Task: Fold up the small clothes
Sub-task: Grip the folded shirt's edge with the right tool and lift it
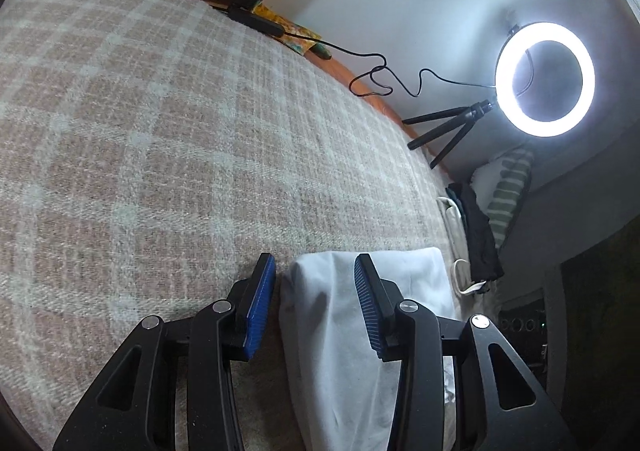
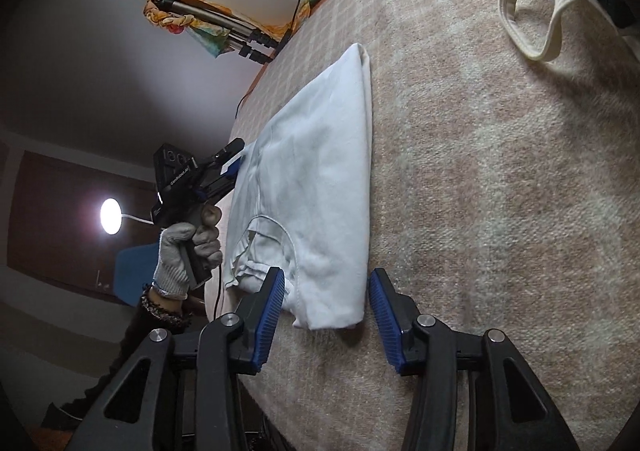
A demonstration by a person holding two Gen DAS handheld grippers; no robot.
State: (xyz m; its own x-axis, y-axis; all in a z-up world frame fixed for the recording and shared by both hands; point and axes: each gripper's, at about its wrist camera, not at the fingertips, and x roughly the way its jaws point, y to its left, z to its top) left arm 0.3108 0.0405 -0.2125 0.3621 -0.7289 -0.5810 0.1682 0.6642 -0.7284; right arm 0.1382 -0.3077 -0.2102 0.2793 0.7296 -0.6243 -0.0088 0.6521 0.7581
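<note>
A white garment [image 2: 320,187] lies folded in a long strip on the pink checked blanket [image 2: 500,191]. My right gripper [image 2: 328,293] is open, its blue pads on either side of the garment's near end. My left gripper [image 1: 316,283] is open over the white garment [image 1: 332,331] at its side edge; one pad is over the cloth, the other over the blanket. It also shows in the right wrist view [image 2: 234,161], held by a gloved hand, its tips at the garment's left edge.
A lit ring light on a small tripod [image 1: 544,79] stands at the bed's far edge with a black cable [image 1: 380,79]. Dark clothes and a striped item [image 1: 488,219] lie at the right. A white strap [image 2: 540,19] and tripod legs [image 2: 224,27] lie nearby.
</note>
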